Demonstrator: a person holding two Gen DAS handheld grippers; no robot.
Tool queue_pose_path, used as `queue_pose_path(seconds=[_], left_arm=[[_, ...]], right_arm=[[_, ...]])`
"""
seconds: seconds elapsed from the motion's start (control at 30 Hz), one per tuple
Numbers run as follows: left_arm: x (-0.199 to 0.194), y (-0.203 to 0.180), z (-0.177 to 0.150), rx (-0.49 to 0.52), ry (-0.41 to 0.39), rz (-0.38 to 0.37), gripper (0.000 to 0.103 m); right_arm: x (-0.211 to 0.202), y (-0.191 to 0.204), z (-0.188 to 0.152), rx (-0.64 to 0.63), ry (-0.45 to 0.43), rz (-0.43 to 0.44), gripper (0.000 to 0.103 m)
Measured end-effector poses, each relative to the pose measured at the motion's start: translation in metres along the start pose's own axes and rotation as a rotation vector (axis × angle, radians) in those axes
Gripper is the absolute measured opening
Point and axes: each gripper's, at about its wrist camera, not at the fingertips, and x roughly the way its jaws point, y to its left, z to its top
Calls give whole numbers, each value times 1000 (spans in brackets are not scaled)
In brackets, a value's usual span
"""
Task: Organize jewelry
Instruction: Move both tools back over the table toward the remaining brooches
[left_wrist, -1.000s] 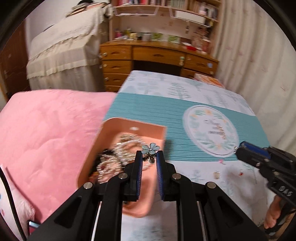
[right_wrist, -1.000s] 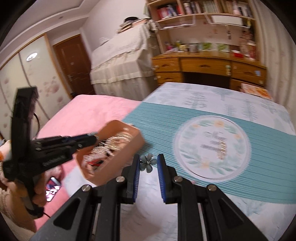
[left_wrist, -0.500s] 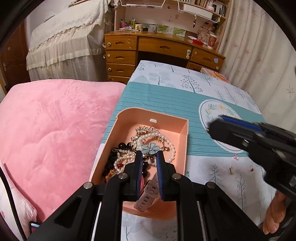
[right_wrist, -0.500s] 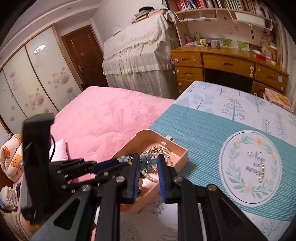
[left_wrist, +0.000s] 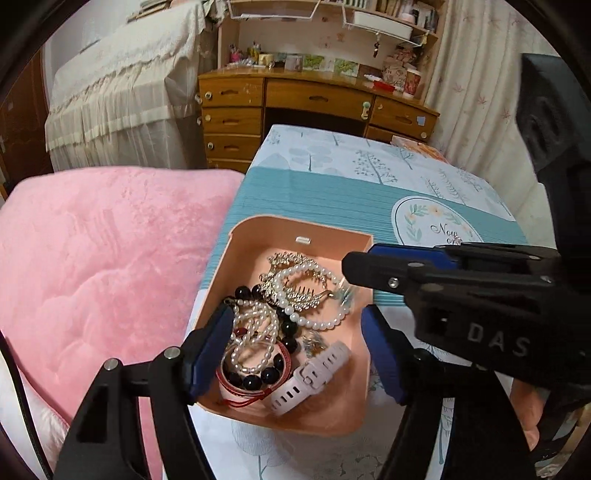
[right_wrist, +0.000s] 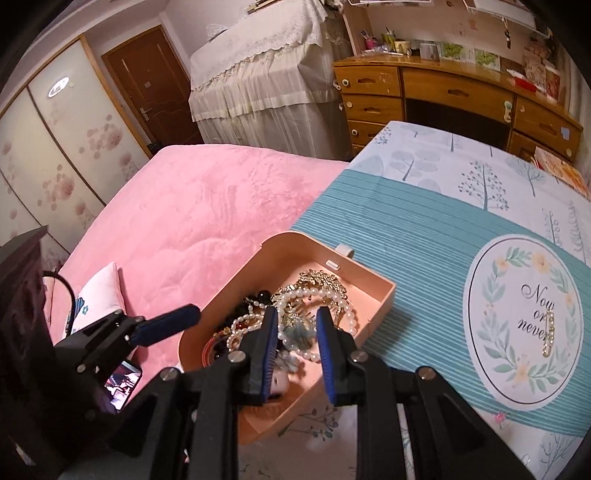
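A: Where is the jewelry sitting?
B: Piled in the peach tray (left_wrist: 236, 254) at the counter's (right_wrist: 413, 225) left edge, beside the pink bed (left_wrist: 92, 251).
A: And the fingers?
B: The left gripper (left_wrist: 297, 350) is hovering spread wide over the tray; the right gripper (right_wrist: 295, 325) is spreading around the blue flower piece (right_wrist: 297, 330), not pinching it.

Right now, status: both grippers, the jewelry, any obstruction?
Left gripper open over peach jewelry box. Right gripper open, blue flower piece dropped in. Gold clip left on tablecloth.
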Motion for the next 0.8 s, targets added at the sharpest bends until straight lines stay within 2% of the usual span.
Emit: queue_pose_path(seconds=[0.2, 0.5, 0.8], left_arm=[[2, -3, 1, -2, 13, -8, 71], [-3, -7, 2, -13, 13, -7, 72], [-10, -36, 1, 38, 8, -14, 73]], right_arm=[[-11, -9, -1, 33, -19, 4, 34], [-35, -25, -10, 76, -65, 5, 34], [-63, -53, -23, 136, -113, 2, 34]])
